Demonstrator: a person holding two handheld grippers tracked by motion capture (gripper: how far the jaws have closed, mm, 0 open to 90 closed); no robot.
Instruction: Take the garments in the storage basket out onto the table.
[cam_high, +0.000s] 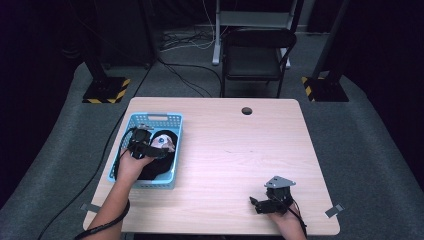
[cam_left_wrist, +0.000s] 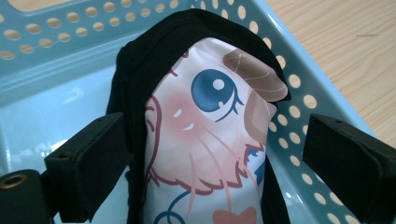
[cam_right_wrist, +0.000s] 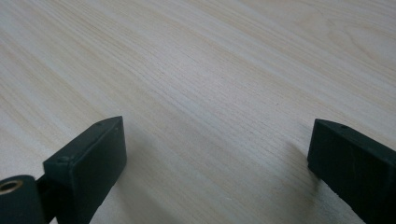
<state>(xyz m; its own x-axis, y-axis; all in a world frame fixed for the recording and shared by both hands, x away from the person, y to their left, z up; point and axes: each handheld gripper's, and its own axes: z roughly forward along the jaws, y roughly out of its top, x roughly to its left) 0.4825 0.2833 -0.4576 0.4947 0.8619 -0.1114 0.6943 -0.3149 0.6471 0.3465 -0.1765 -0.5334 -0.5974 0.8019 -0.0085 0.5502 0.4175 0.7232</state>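
A light blue perforated basket (cam_high: 170, 121) sits at the table's left edge. Inside it lies a black cloth item with a white cartoon print showing a blue eye (cam_left_wrist: 205, 130), also seen as the printed cloth (cam_high: 161, 141). My left gripper (cam_high: 161, 151) hovers in the basket, open, its jaws on either side of the cloth; whether they touch it I cannot tell. In the left gripper view the left gripper (cam_left_wrist: 217, 163) straddles the print. My right gripper (cam_high: 255, 204) rests low over bare wood near the front right, open and holding nothing, as the right gripper (cam_right_wrist: 219, 163) shows.
The wooden table (cam_high: 235, 160) has a round cable hole (cam_high: 246, 110) near its far edge. A black chair (cam_high: 255, 55) stands beyond the table. Cables trail on the grey floor, and yellow-black striped stand bases (cam_high: 106, 90) flank the far corners.
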